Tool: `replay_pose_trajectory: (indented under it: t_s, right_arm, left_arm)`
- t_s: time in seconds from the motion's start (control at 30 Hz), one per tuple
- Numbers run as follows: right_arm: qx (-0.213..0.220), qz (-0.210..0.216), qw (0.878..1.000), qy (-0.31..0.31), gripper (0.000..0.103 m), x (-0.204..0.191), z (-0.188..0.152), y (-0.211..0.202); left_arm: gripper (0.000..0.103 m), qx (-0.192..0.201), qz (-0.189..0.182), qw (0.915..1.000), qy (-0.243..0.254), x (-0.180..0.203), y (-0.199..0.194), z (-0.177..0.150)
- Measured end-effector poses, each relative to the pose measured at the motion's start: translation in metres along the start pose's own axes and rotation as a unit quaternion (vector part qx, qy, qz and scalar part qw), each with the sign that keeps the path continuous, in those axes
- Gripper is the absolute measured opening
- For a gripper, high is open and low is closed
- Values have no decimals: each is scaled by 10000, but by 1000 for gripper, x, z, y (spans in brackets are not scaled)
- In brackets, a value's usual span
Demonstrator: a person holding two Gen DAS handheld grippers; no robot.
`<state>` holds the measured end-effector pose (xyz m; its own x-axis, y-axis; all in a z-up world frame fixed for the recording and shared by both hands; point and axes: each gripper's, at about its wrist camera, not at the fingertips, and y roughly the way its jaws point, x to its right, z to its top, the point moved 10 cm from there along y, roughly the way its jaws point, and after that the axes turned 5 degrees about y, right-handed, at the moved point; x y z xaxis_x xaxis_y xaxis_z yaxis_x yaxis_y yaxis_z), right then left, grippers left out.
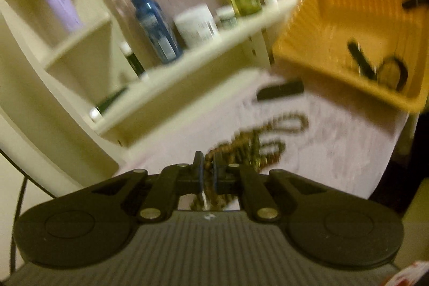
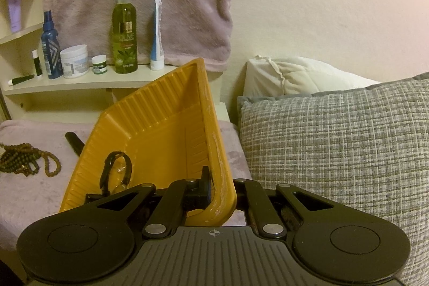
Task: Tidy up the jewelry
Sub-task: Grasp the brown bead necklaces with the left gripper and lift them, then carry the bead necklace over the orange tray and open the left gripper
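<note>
- One yellow tray (image 2: 161,130), one tangle of brown bead necklaces (image 2: 24,158), one dark-strapped watch (image 2: 116,170) inside the tray, and one black flat piece (image 2: 75,144) half hidden behind the tray's left wall.
- On the shelf (image 2: 80,83) in the upper left of the right wrist view I count seven things: a green olive spray bottle (image 2: 124,36), a blue spray bottle (image 2: 50,44), a white jar (image 2: 74,60), a small green-labelled pot (image 2: 99,65), a blue-and-white tube (image 2: 156,36), a small stick and a dark tube lying flat.
- The right gripper (image 2: 214,195) is clamped on the tray's right rim, low centre of the frame; the tray hangs tilted, its open side facing left.
- The left gripper (image 1: 207,173), at the lower middle of the blurred left wrist view, has its pads nearly together with a strand of the necklaces (image 1: 257,141) between them; the rest of the beads trail just beyond the fingertips on the pink cloth (image 1: 335,146).
- In that view the tray (image 1: 348,31) sits at upper right, apart from the beads, with bare cloth between.
- A grey cushion (image 2: 335,152) fills the right side of the right wrist view, near the tray's rim.
</note>
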<state>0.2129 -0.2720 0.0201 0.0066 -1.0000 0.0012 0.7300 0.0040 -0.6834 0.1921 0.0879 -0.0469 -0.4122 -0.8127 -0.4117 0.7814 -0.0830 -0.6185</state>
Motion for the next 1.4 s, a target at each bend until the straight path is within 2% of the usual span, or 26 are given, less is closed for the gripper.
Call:
replay_pose_trajectory:
  t_s: [0.1, 0.27, 0.67, 0.97, 1.27, 1.4]
  right_arm:
    - [22, 16, 10000, -22, 6, -2, 1, -1]
    - [40, 22, 10000, -37, 6, -4, 2, -2]
    - [74, 33, 9999, -61, 6, -6, 5, -1]
    - [117, 53, 9999, -81, 6, -7, 7, -3]
    - [120, 66, 9999, -29, 6, -7, 7, -3]
    - [122, 74, 9999, 0, 6, -7, 7, -4]
  left_arm:
    - [6, 240, -143, 9992, -286, -13, -12, 20]
    - [6, 484, -227, 9975, -472, -28, -24, 47]
    - [6, 1016, -364, 9923, -603, -39, -49, 110]
    - [6, 1375, -660, 9861, -662, -20, -55, 161]
    - [6, 1862, -1104, 9743, -615, 21, -55, 225]
    - [6, 1920, -1305, 9708, -599, 42, -44, 245]
